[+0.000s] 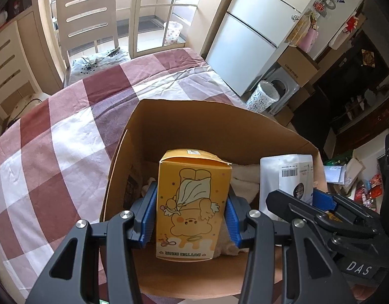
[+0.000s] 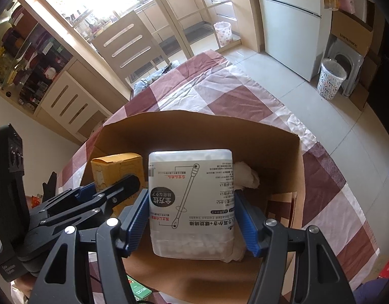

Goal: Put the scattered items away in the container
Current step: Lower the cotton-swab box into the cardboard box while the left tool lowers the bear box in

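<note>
An open cardboard box (image 1: 184, 126) (image 2: 194, 126) stands on a checked tablecloth. My left gripper (image 1: 190, 215) is shut on a yellow carton (image 1: 193, 202) printed with a cartoon bear, held upside down inside the box mouth. My right gripper (image 2: 192, 217) is shut on a clear cotton swab box (image 2: 190, 202) with a white label, also lowered into the box. Each gripper shows in the other's view: the right gripper (image 1: 318, 202) with the swab box (image 1: 287, 174), and the left gripper (image 2: 93, 200) with the yellow carton (image 2: 116, 169). A pale cloth (image 2: 246, 174) (image 1: 245, 174) lies in the box bottom.
The table (image 1: 55, 139) carries a red and white checked cloth. A wooden chair (image 1: 88, 20) stands at its far end. A white fridge (image 1: 257, 30), a patterned bin (image 1: 263, 96) and stacked cartons (image 1: 298, 65) stand on the floor to the right.
</note>
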